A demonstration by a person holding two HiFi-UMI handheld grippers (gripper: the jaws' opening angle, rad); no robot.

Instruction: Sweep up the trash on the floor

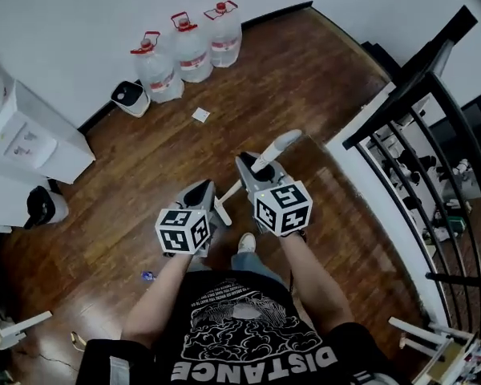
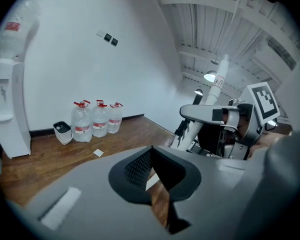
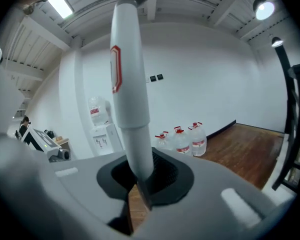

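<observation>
Trash to sweep shows as a white paper scrap (image 1: pixel 200 115) lying flat on the wood floor (image 1: pixel 305 62), well ahead of the person and near the wall; a small blue bit (image 1: pixel 147 276) lies by the left foot. The right gripper (image 1: pixel 252 165) is clamped round a white broom handle (image 1: pixel 282 143), while the left gripper (image 1: pixel 202 191) has its jaws drawn narrow with nothing clearly between them. The broom's head is hidden below the grippers.

The scrap looks light, so a quick stroke would likely flick it on towards the water bottles (image 1: pixel 191 50) and the small white bin (image 1: pixel 131 99) just beyond it, where a broom reaches poorly. With one gripper on the handle, it may twist or slip as the bristles drag. Swinging wide risks knocking the handle's top against the black railing (image 1: pixel 417 135) close on the right.

Bare floor lies open between feet and scrap, and the white dispenser (image 1: pixel 32 135) bounds the left
</observation>
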